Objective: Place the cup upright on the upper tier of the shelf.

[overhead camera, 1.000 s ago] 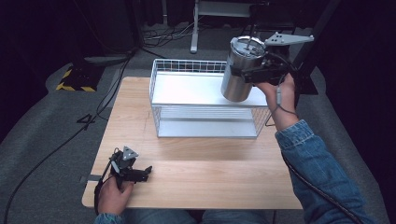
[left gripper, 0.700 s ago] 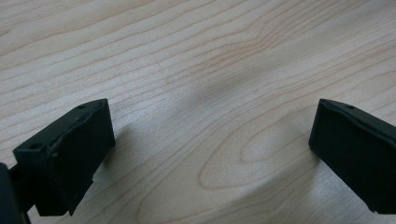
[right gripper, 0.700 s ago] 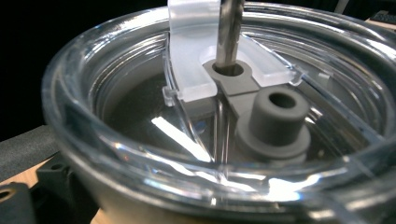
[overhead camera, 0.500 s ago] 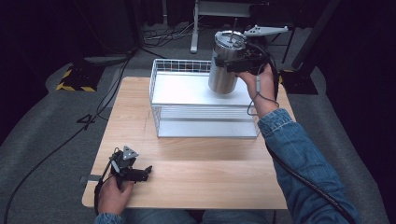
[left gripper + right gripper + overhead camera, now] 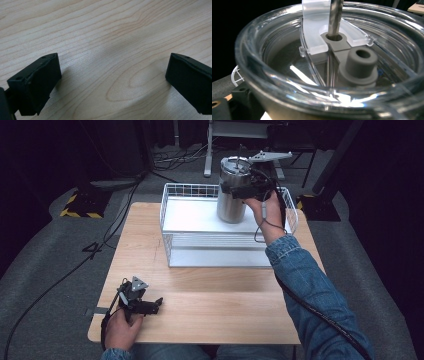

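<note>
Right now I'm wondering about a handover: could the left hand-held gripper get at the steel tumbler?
Probably not from there. The left hand-held gripper rests open at the table's near corner; the steel tumbler is held over the wire basket's far side.

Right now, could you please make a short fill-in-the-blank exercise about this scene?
1. The right gripper holds a steel tumbler above the white wire ____.
2. The left gripper rests on the wooden table with its jaws ____.
3. The tumbler's clear lid has a metal ____ through it.

Missing words: basket; open; straw
</note>
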{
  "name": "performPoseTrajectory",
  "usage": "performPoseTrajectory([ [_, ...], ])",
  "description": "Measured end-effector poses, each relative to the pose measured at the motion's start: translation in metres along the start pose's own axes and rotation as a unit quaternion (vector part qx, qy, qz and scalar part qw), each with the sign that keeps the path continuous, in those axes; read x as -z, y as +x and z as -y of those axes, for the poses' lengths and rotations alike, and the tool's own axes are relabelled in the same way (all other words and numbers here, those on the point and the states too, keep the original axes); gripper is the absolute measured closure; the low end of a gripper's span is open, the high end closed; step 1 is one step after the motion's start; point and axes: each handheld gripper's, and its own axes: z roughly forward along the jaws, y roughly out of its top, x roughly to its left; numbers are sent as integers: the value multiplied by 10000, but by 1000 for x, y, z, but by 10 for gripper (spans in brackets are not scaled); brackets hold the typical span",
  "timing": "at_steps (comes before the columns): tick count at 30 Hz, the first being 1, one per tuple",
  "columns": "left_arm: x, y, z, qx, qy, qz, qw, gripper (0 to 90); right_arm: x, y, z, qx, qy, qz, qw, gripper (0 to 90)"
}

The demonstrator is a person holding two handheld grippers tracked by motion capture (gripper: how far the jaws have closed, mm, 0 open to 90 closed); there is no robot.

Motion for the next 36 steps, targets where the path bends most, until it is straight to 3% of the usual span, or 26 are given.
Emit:
performPoseTrajectory([
  [13, 0, 0, 0, 0, 0, 0, 10000, 5, -11, 3, 7, 35, 143, -35, 9999, 37],
  [25, 0, 0, 0, -1, 1, -4, 10000, 6, -11, 0, 11, 108, 21, -153, 9998, 34],
  [36, 0, 0, 0, -16, 2, -15, 10000, 5, -13, 3, 11, 321, 117, -1, 9994, 0],
])
